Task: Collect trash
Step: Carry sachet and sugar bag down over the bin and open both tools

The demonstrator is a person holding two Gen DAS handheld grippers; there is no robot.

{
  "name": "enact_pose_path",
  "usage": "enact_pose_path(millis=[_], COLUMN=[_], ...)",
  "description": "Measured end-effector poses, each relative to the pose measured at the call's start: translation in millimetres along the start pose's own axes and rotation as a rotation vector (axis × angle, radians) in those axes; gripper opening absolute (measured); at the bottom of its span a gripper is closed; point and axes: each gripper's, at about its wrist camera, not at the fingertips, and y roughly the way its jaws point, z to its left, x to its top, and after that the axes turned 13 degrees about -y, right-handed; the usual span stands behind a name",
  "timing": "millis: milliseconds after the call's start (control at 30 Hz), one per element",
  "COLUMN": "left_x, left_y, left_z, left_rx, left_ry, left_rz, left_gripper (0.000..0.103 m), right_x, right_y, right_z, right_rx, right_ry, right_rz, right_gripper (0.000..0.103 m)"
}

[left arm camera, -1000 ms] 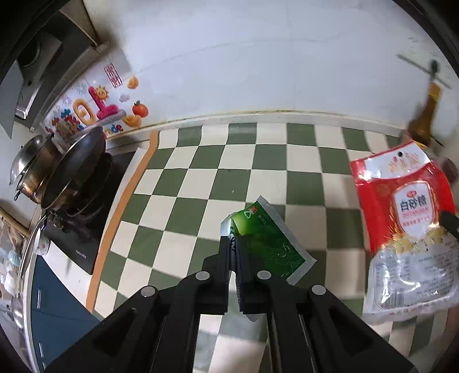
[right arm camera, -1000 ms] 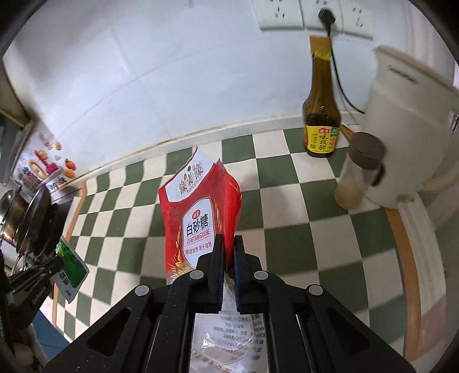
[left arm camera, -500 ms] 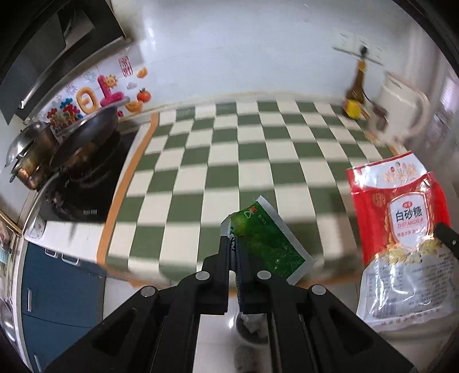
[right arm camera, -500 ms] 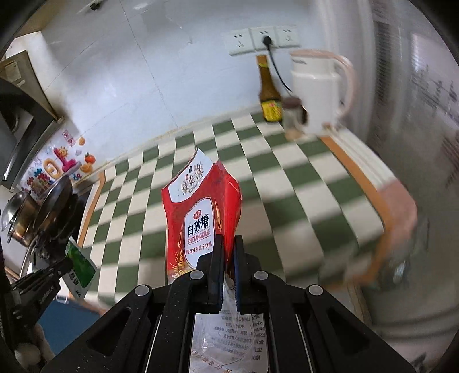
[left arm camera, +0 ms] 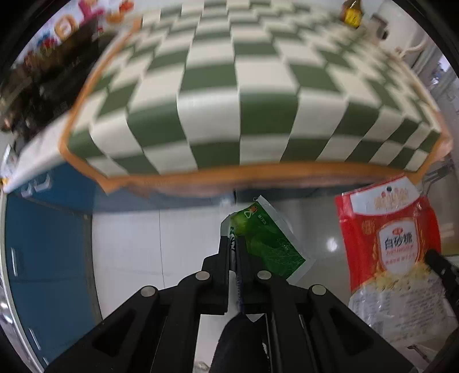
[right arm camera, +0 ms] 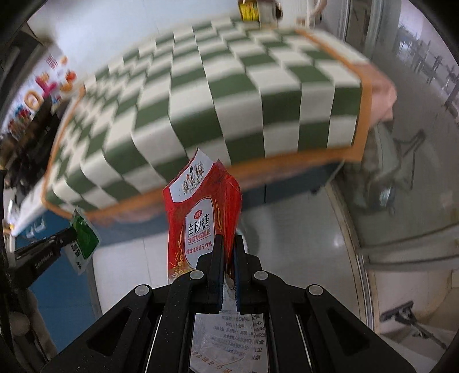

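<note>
Red bag (right arm camera: 200, 226) reads "白砂糖 ZHETANGXILIE" — nipped in right tongs (right arm camera: 226, 252).

A home kitchen: a checkered bench (left arm camera: 238, 86) stood beyond the jaws, with blue cabinets (left arm camera: 48, 258) beneath and a sauce bottle (left arm camera: 351, 13) at the far edge.

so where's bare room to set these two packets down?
Widest bare patch: the checked countertop, clear from its orange front edge back. It gets crowded at the left end by the dark stove and in the far right corner by the bottle. The pale floor beside the blue cabinet is bare too.
</note>
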Motion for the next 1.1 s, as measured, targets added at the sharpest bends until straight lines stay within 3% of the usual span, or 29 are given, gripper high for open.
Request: enact_pose_path(millis=[133,267,633,767,933,1033,1067,1100], left_x=[-8,-18,-56,-63,-67,-67,-68,-66], left_y=[67,151,398,458,493,494,491,489], left_z=[4,3,-8,-13,-19,-15,-11,-10], left_rx=[0.016,0.044,0.023,0.035,0.011,0.014,0.019,0.020], left_ry=[-0.045,-0.088,-0.146,-0.143,-0.125,-0.119,-0.124,-0.132], left_rz=[0.100,0.178,0.405,0.452,0.487,0.473,0.459,0.452], left_gripper=[0.002,0.002,0.003,0.006,0.010,0.022,0.033,0.053], right_x=[-24,-48,-86,-90,-91,-88,-87,-85], right_y=[66,159,420,497,549,559,558,555], right_z=[0,-4,-12,-7,6,8,9,9], right_rx=[0.007,0.029,0.045,0.031,0.017,0.033,0.048,0.063], right_ry=[-0.020,0.001,0.059,0.041,0.017,-0.001,-0.002,0.000], right_rz=[0.108,0.206,0.359,0.384,0.396,0.404,0.399,0.390], right_gripper=[0.006,0.006,0.006,0.006,0.012,0.024,0.024,0.026])
